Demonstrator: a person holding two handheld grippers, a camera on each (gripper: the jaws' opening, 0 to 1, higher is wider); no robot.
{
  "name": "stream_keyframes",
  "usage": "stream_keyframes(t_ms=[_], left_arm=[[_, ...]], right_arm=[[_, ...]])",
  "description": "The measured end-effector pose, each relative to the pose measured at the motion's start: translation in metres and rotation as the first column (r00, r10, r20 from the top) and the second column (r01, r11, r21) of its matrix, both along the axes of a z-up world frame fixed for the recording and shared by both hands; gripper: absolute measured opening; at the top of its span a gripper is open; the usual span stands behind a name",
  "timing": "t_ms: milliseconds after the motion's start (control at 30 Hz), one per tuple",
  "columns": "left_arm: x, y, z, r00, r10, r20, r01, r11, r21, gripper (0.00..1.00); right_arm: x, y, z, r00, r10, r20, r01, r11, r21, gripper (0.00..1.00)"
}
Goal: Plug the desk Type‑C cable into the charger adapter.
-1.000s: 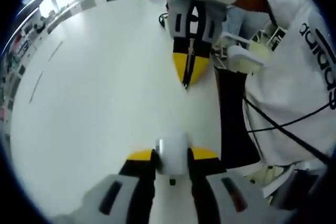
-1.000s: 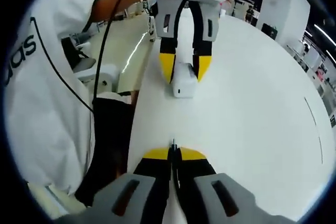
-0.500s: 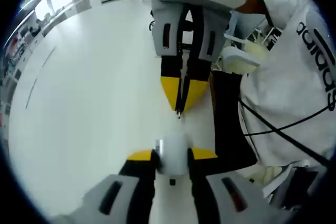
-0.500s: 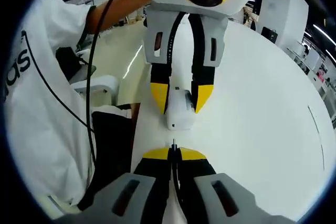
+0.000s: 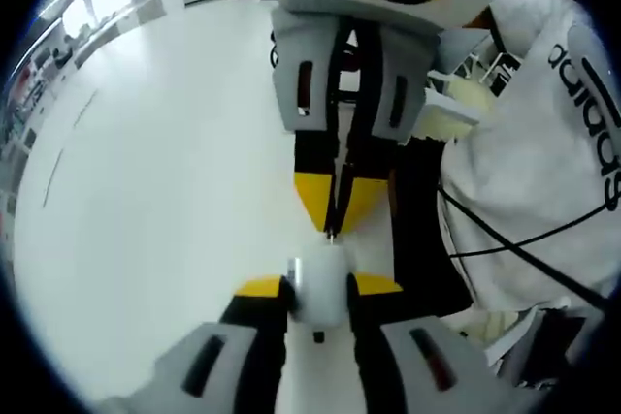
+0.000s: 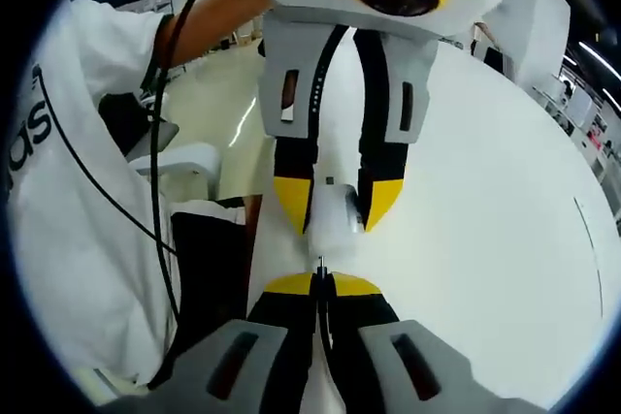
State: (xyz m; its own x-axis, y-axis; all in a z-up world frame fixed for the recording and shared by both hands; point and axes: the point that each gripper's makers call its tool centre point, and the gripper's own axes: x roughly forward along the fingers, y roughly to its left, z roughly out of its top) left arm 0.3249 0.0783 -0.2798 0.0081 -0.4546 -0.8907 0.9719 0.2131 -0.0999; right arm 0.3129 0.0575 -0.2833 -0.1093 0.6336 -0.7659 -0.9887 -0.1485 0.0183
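My left gripper (image 5: pixel 318 288) is shut on a white charger adapter (image 5: pixel 318 286), held between its yellow-tipped jaws. The right gripper (image 5: pixel 332 203) faces it from above in the left gripper view, shut on a thin dark Type-C cable plug (image 5: pixel 332 230) whose tip almost touches the adapter. In the right gripper view my right gripper (image 6: pixel 321 284) pinches the plug tip (image 6: pixel 321 266), and the left gripper (image 6: pixel 338 203) hangs just beyond it, holding the white adapter (image 6: pixel 335 225). The cable's length is hidden.
A wide white table (image 5: pixel 165 181) lies under both grippers. A person in a white shirt (image 5: pixel 553 152) stands at the table's edge, with black cords (image 6: pixel 155 143) trailing from the grippers. Desks and shelves show far off.
The two grippers have closed in on each other. The plug tip, well apart from the adapter a second ago, now sits right at its face.
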Motion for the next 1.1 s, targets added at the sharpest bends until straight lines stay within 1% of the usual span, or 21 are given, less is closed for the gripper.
stream_keyframes(t_ms=[233, 367, 533, 867, 1033, 1100], left_arm=[[0.01, 0.008, 0.0, 1.0, 0.005, -0.003, -0.005, 1.0, -0.008, 0.23], [0.015, 0.012, 0.0, 1.0, 0.002, -0.002, -0.002, 1.0, 0.0, 0.23], [0.011, 0.008, 0.0, 1.0, -0.009, 0.001, 0.009, 1.0, 0.004, 0.23], [0.002, 0.0, -0.002, 0.999, -0.03, 0.017, 0.029, 0.999, 0.046, 0.23], [-0.002, -0.003, -0.003, 0.999, -0.029, 0.019, 0.028, 0.999, 0.043, 0.24], [-0.006, -0.006, -0.002, 0.999, -0.036, 0.021, 0.035, 0.999, 0.034, 0.24]], right_arm=[[-0.003, 0.0, -0.001, 1.0, -0.001, 0.004, 0.001, 1.0, -0.01, 0.02], [-0.001, 0.002, -0.001, 1.0, 0.0, 0.005, 0.0, 1.0, -0.021, 0.02], [0.0, 0.003, -0.001, 1.0, -0.003, 0.006, 0.003, 1.0, -0.027, 0.02], [-0.002, 0.005, -0.001, 1.0, -0.011, 0.006, 0.011, 0.998, -0.061, 0.02], [-0.003, 0.003, -0.001, 1.0, -0.012, 0.007, 0.012, 0.998, -0.063, 0.02], [-0.004, 0.002, -0.001, 1.0, -0.006, -0.005, 0.006, 0.999, -0.046, 0.03]])
